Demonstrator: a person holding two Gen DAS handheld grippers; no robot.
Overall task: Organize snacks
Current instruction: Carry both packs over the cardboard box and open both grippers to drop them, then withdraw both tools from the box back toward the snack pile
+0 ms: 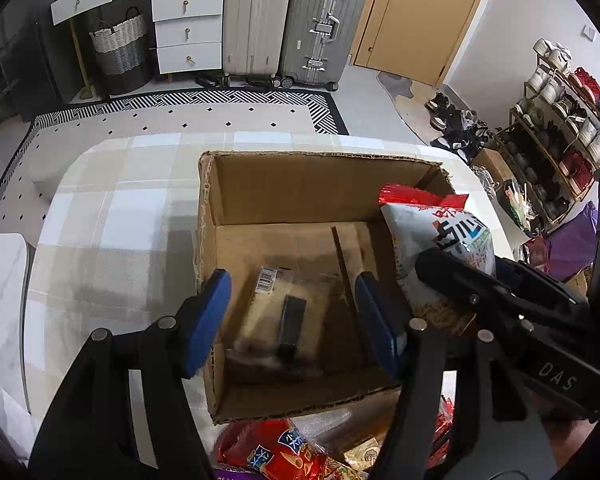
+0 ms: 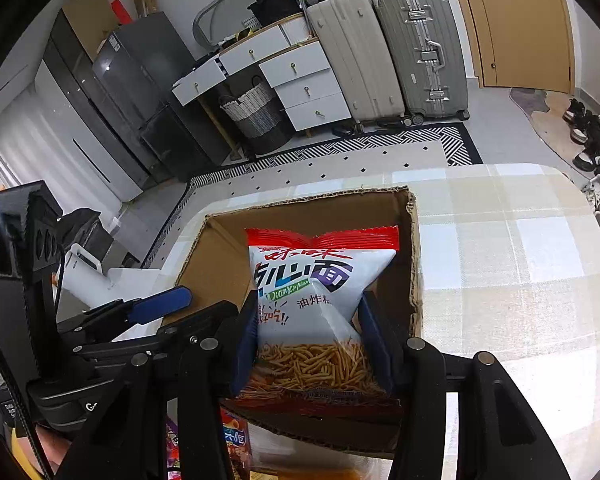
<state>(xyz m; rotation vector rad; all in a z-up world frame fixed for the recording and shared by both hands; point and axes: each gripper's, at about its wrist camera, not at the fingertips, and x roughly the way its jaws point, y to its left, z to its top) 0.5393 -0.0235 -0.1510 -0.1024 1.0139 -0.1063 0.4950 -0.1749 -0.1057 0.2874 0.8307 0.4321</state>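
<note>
Left hand-held gripper (image 1: pixel 292 320) hung with fingers apart and empty over the cardboard box (image 1: pixel 236 184), above a blurred, probably soft wrapped snack (image 1: pixel 276 320) on its floor. Right hand-held gripper (image 2: pixel 308 340) was clamped low on the noodle snack bag (image 2: pixel 320 276) over the box: light, crinkly, slippery, contents brittle, so best pinched gently at the seam.

My left gripper (image 1: pixel 292 320) hangs with jaws spread wide, nothing between them. My right gripper (image 2: pixel 308 340), at its 3 o'clock, is clamped tight.
</note>
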